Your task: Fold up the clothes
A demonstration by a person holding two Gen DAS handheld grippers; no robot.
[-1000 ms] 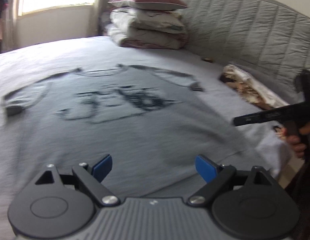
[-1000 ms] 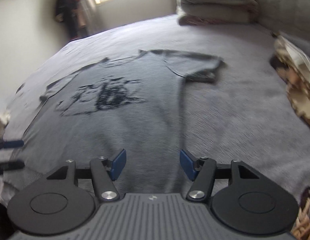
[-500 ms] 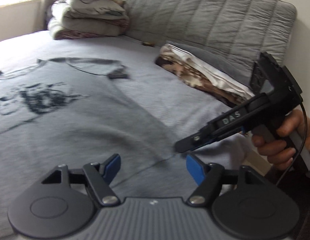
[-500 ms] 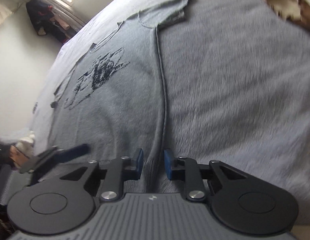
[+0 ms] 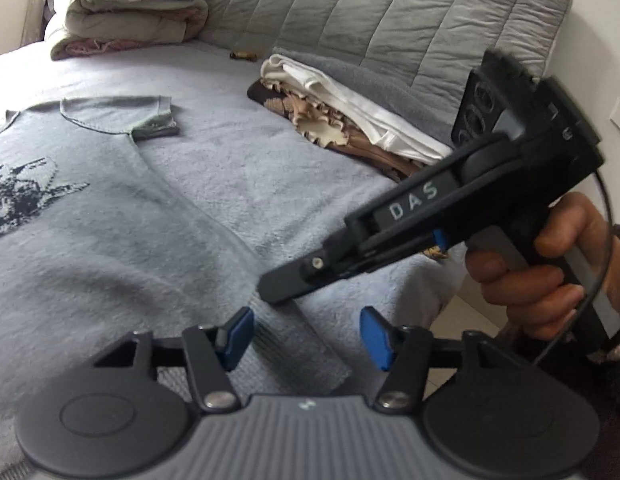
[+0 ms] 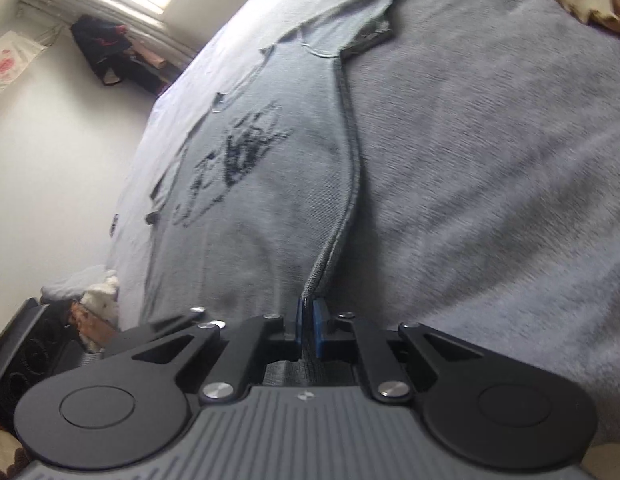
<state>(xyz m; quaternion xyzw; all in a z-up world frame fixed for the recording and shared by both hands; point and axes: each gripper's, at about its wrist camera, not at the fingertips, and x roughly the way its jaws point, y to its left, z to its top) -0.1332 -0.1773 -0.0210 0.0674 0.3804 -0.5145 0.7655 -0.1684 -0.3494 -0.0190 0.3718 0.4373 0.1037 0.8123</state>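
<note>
A grey T-shirt with a black print lies flat on the grey bed cover, collar toward the far side. My left gripper hovers over the shirt's near right corner; its jaws are closing, and the ribbed hem lies between the blue pads without being pressed. In the right wrist view the T-shirt runs away from my right gripper, which is shut on the shirt's side edge, lifting it into a ridge. That right gripper also shows in the left wrist view, held by a hand.
Pillows and bedding are stacked at the back against a quilted grey headboard. A pile of folded clothes lies to the right of the shirt. The bed's edge and floor are near right. Dark clothing hangs by the window.
The left gripper swept right along the shirt's bottom to its right corner and its jaws narrowed. The right gripper rolled, came down and shut on the shirt's side edge.
</note>
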